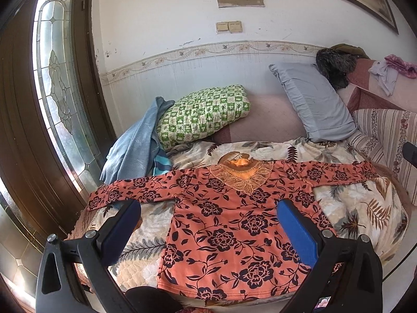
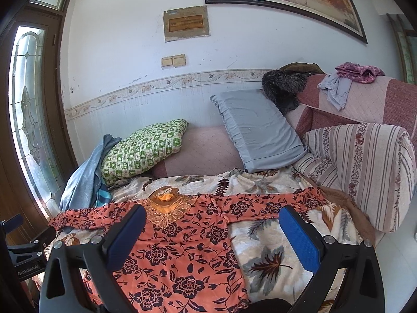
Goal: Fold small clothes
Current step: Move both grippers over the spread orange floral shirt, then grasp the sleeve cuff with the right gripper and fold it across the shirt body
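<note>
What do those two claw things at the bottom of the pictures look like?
Each is a black plastic frame with triangular cut-outs and silver bolts, ending in two flat fingers faced with ribbed blue pads. The left gripper and right gripper look alike.

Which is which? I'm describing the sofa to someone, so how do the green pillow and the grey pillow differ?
The green pillow has a checked print; the grey pillow is plain. The green one sits left beside a blue cloth; the grey one leans right against the striped armrest. Both rest behind the orange flowered shirt.

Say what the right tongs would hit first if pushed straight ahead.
Probably the orange floral top spread on the leaf-print blanket; the open right tongs frame its right side and sleeve. Depth is unclear.
</note>
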